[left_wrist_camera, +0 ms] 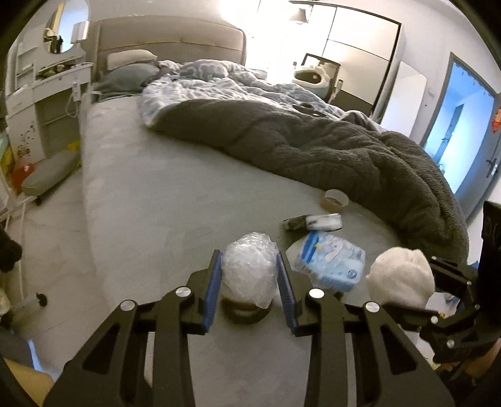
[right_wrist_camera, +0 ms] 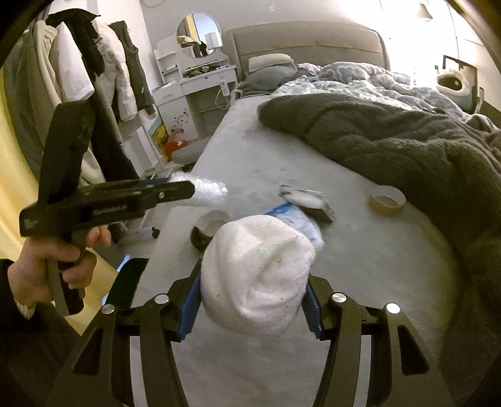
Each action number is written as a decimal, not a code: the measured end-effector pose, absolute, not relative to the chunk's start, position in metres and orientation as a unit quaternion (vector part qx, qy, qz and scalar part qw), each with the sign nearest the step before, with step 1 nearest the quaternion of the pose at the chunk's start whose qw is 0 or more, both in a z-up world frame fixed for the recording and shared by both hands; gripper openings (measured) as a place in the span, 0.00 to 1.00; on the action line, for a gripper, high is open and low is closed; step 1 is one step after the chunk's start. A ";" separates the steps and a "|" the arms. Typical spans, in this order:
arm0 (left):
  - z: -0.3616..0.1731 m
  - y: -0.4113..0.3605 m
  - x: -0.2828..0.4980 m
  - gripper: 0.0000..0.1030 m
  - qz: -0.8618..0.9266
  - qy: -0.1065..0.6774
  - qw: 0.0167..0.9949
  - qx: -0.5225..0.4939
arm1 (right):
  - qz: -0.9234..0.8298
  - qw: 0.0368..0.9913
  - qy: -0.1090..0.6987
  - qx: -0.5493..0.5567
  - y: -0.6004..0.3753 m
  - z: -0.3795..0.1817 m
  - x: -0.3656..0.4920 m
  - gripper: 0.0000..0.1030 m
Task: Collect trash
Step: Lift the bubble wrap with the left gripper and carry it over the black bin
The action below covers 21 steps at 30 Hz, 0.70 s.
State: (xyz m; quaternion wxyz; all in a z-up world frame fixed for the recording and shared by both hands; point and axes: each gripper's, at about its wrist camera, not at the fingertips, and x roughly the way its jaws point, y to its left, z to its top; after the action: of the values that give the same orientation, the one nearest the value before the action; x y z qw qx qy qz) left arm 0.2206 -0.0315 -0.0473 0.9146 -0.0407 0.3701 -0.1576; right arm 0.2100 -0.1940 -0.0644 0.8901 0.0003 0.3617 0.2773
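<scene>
The left gripper (left_wrist_camera: 249,275) is clamped on a wad of clear bubble wrap (left_wrist_camera: 249,269), its blue pads (left_wrist_camera: 213,288) pressing both sides, the wad lifted above the grey bed (left_wrist_camera: 150,200); in the right wrist view the same tool is seen from the side, gripped by a hand (right_wrist_camera: 47,266) at the near left, the wrap sticking out past its tips. The right gripper (right_wrist_camera: 250,300) is closed on a white balled-up cloth (right_wrist_camera: 256,275), which bulges out between its jaws and hangs clear of the bed; in the left wrist view this cloth shows at the near right. Just beneath and behind the bubble wrap a dark roll of tape (left_wrist_camera: 245,310) lies flat on the bed; a little farther, between the two held things, sits a blue and white pack of tissues (left_wrist_camera: 332,260); beyond it lies a small white and dark packet (left_wrist_camera: 313,221), blurred; farther right a tan roll of tape (left_wrist_camera: 336,200) rests just beside the edge of a dark fuzzy blanket (left_wrist_camera: 344,147). At the far end are a patterned pale blue duvet (left_wrist_camera: 219,78), pillows (left_wrist_camera: 131,67) and a padded headboard (left_wrist_camera: 172,34); to the far left stands a white dressing table (left_wrist_camera: 47,90) with an oval mirror (left_wrist_camera: 67,25).
</scene>
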 end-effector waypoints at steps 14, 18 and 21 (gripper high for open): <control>-0.051 0.037 0.179 0.36 -0.083 0.374 0.922 -0.052 | 0.304 0.884 0.355 -0.007 -0.139 -0.047 0.205 0.55; -0.066 0.057 0.169 0.36 -0.059 0.392 0.916 -0.059 | 0.316 0.880 0.354 -0.012 -0.119 -0.042 0.204 0.55; -0.077 0.067 0.164 0.36 -0.046 0.409 0.910 -0.053 | 0.324 0.876 0.356 -0.015 -0.106 -0.041 0.205 0.55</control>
State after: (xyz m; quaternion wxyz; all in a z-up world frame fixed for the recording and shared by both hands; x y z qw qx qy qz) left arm 0.1642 0.0671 -0.0774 0.9100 -0.0527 0.4086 -0.0456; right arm 0.2054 -0.1058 -0.0414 0.8763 -0.0147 0.3562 0.3240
